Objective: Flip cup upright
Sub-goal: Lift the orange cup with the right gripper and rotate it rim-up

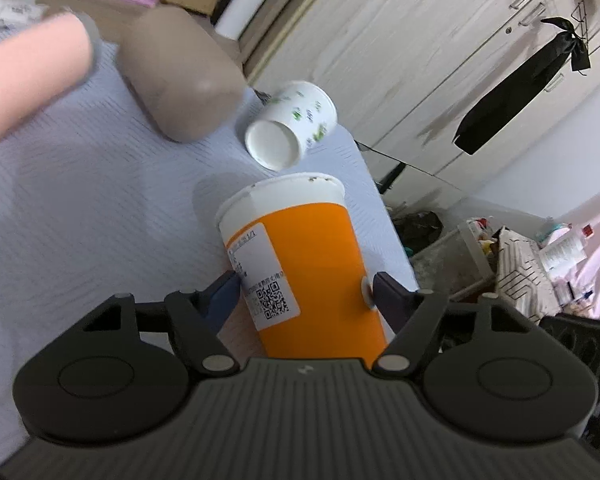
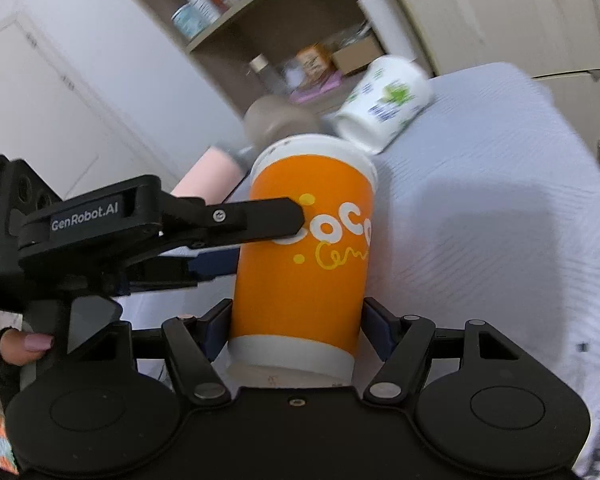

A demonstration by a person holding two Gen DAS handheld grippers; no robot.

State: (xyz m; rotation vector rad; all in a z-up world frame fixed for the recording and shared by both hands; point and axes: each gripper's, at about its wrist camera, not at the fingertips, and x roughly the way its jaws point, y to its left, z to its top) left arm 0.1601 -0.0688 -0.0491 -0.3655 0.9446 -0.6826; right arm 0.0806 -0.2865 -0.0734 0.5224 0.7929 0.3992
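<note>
An orange paper cup (image 1: 304, 264) with a white band and a QR label is held above the pale blue bed cover (image 1: 80, 208). My left gripper (image 1: 304, 294) is shut on its sides. In the right wrist view the same cup (image 2: 304, 264) shows "coco" lettering, and my right gripper (image 2: 296, 320) is shut on its lower part. The left gripper (image 2: 268, 220) reaches in from the left and presses the cup's side. A white cup with green print (image 1: 290, 124) lies on its side on the cover; it also shows in the right wrist view (image 2: 384, 108).
A taupe cylinder (image 1: 180, 80) and a pink cylinder (image 1: 28, 76) lie on the cover. A shelf with boxes and bottles (image 2: 260, 40) and pale wardrobe doors (image 1: 440, 60) stand behind. Floor clutter (image 1: 520, 252) lies past the bed's right edge.
</note>
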